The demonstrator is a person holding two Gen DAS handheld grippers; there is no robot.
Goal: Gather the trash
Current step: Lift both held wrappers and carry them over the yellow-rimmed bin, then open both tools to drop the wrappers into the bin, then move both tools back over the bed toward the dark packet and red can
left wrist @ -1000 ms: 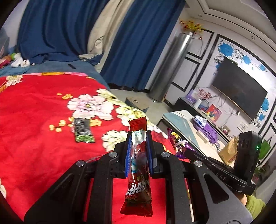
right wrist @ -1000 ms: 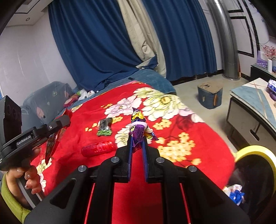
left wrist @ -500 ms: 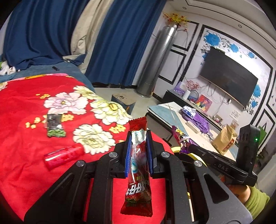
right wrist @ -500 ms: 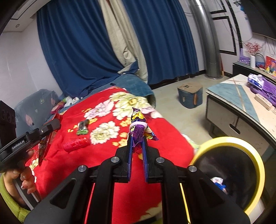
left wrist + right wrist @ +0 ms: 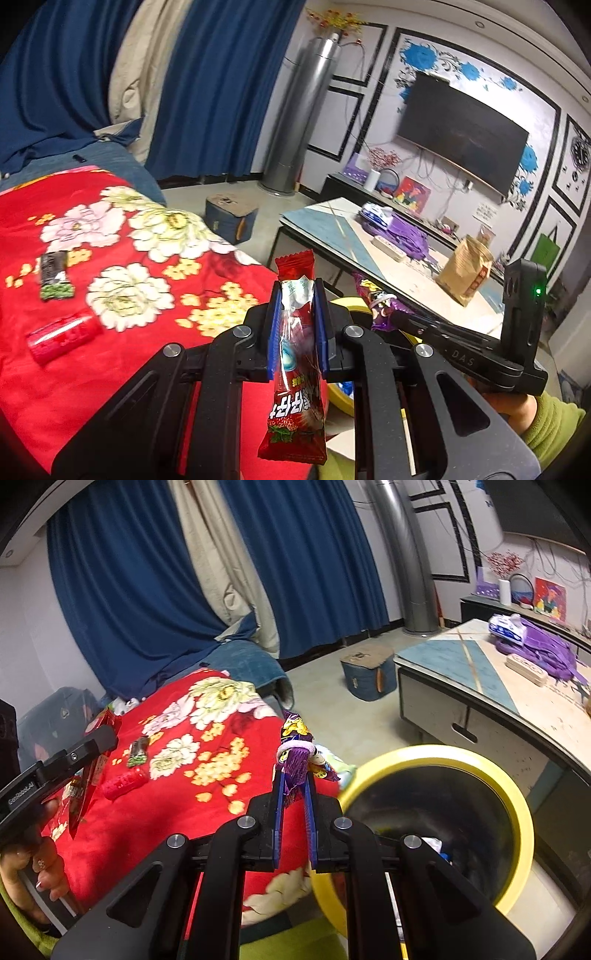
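Over the last second I have swung both hands off the bed point(image 5: 92, 369) toward the bin point(image 5: 517, 805), which has slid from the right edge of my right view to just right of, and below, that hand-held gripper's tips; I judge the carry is nearly over and the drop comes next. My left hand-held gripper point(image 5: 297, 332) is clamped on the red wrapper point(image 5: 295, 369), as it was a second ago. The wrapper's long axis runs along the fingers: its crimped end sticks out past the tips, its printed end hangs back toward my hand. Left of this hand-held gripper, well apart on the bed, lie a dark wrapper point(image 5: 54, 275) and a red tube point(image 5: 62, 336), not yet collected. My right hand-held gripper point(image 5: 294, 794) is closed on the purple wrapper point(image 5: 295, 753), which stands upright out of the tips, long axis in line with the fingers, twisted top pointing away from me. The bin already holds some scraps.
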